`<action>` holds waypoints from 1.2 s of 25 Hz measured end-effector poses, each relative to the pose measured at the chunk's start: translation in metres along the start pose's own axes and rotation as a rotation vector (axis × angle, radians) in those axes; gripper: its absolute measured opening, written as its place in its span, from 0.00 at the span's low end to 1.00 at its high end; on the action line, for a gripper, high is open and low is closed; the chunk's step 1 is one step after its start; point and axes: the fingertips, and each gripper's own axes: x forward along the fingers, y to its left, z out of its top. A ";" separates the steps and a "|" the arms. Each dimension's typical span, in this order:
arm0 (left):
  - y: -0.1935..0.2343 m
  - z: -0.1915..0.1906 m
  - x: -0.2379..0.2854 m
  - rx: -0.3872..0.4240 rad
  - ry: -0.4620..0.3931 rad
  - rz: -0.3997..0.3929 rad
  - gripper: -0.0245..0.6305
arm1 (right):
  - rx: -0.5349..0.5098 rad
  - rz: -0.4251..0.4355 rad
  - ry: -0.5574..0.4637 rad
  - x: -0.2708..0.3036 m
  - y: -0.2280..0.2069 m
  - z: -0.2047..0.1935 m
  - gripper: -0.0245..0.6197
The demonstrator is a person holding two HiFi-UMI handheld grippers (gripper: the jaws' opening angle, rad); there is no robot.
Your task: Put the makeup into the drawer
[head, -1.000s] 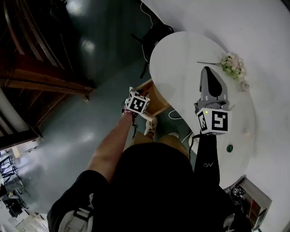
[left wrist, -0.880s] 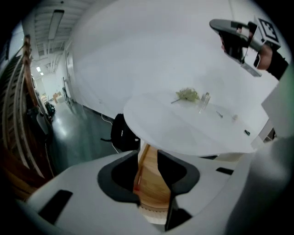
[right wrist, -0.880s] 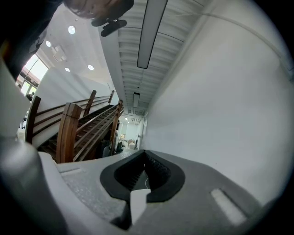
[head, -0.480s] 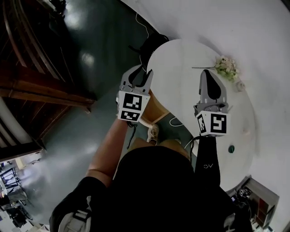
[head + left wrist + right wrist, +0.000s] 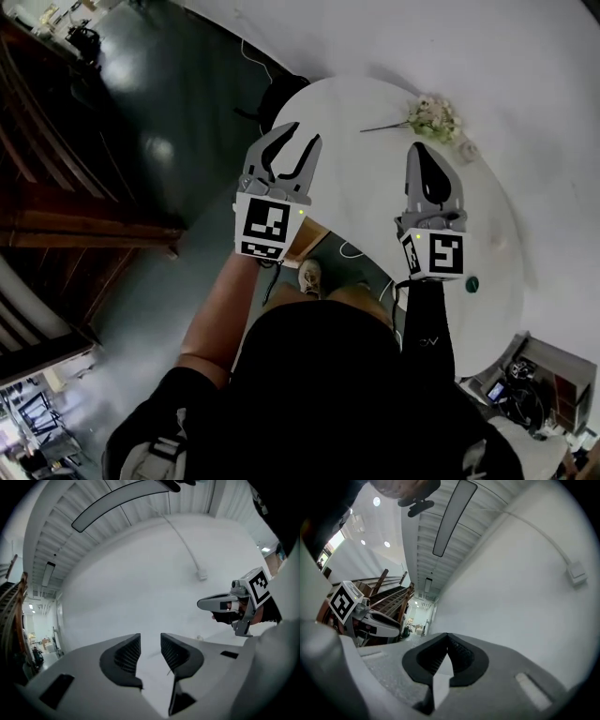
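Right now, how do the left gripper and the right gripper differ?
The left gripper has its jaws apart; the right gripper has its jaws together. The left gripper hangs by the left edge of the white table; the right gripper is over the table, nearer the flowers. Both hold nothing.

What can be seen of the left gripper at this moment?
The left gripper is a light grey two-jaw tool with black ribbed pads inside its jaws. A cube with black-and-white square markers sits at its rear, a small green light beside it. The jaws stand apart, nothing between them. Held about level, it points at the white wall, tips over the white table's left edge. The person's bare left arm reaches it; nothing else touches it.
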 end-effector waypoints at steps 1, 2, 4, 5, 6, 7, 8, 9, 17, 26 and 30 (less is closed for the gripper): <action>-0.010 0.003 0.006 -0.001 -0.006 -0.023 0.24 | -0.003 -0.019 0.004 -0.007 -0.008 0.000 0.05; -0.021 0.007 0.012 0.000 -0.013 -0.046 0.24 | -0.007 -0.037 0.008 -0.013 -0.017 -0.001 0.04; -0.042 0.014 0.023 0.005 -0.026 -0.090 0.24 | -0.012 -0.074 0.017 -0.027 -0.034 -0.002 0.04; -0.053 0.018 0.029 0.008 -0.031 -0.113 0.24 | -0.014 -0.094 0.022 -0.035 -0.042 -0.003 0.04; -0.065 0.022 0.035 0.010 -0.038 -0.136 0.24 | -0.015 -0.115 0.027 -0.043 -0.051 -0.003 0.05; -0.076 0.026 0.040 0.012 -0.044 -0.160 0.24 | -0.018 -0.137 0.032 -0.052 -0.060 -0.004 0.04; -0.089 0.031 0.045 0.013 -0.052 -0.184 0.24 | -0.021 -0.159 0.037 -0.061 -0.069 -0.004 0.04; -0.101 0.035 0.049 0.014 -0.059 -0.208 0.24 | -0.025 -0.180 0.042 -0.070 -0.078 -0.003 0.04; -0.197 0.064 0.078 0.006 -0.105 -0.378 0.24 | -0.035 -0.341 0.081 -0.146 -0.138 -0.004 0.04; -0.276 0.072 0.091 0.036 -0.099 -0.500 0.24 | -0.033 -0.448 0.103 -0.206 -0.180 -0.013 0.04; -0.297 0.068 0.094 0.050 -0.080 -0.527 0.24 | -0.004 -0.463 0.091 -0.216 -0.187 -0.014 0.04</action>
